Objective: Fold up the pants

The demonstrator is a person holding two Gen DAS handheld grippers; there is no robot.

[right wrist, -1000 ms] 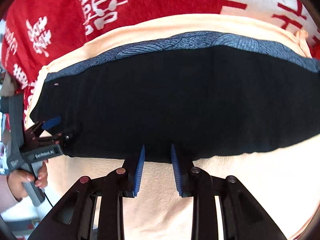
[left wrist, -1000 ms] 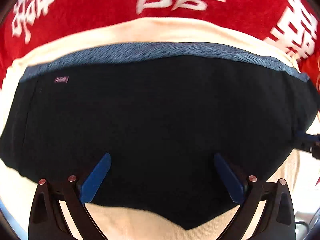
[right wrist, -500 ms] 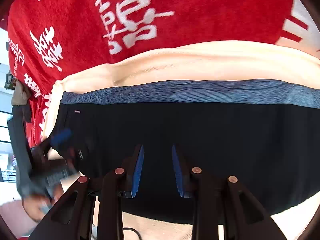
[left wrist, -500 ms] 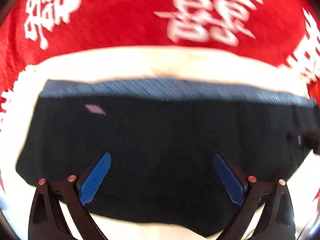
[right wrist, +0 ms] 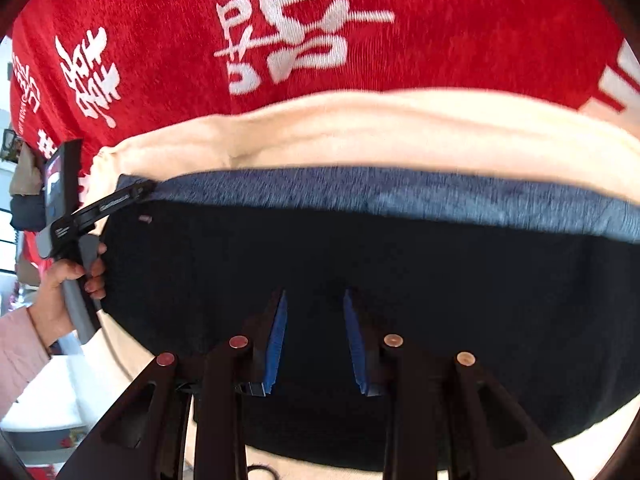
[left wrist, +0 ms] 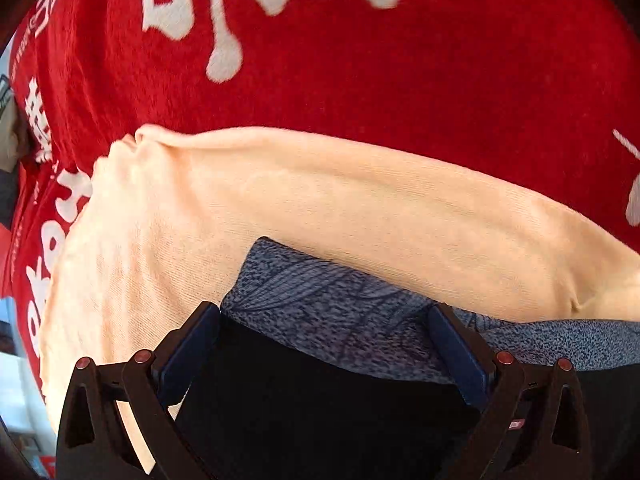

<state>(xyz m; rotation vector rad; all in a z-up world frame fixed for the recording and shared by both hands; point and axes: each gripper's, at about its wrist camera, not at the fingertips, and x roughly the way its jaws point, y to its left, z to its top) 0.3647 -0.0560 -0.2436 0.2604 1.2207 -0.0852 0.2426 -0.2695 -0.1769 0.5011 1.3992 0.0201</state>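
Note:
The black pants [right wrist: 360,264] with a blue-grey patterned waistband [right wrist: 400,196] lie flat on a cream cloth [right wrist: 360,136]. In the left wrist view my left gripper [left wrist: 324,320] is open, its fingers straddling the waistband's [left wrist: 328,300] left corner, low over the black fabric [left wrist: 320,420]. The right wrist view shows the left gripper [right wrist: 136,192] at that corner, held by a hand [right wrist: 68,280]. My right gripper [right wrist: 314,300] stands partly open over the middle of the pants, holding nothing.
A red blanket with white characters [left wrist: 360,60] lies beyond the cream cloth [left wrist: 280,200], also in the right wrist view [right wrist: 280,40]. At the left edge a white surface [right wrist: 48,392] and room clutter show.
My left gripper has moved forward and left, from the pants' near edge to the waistband's left corner. My right gripper has moved forward over the pants.

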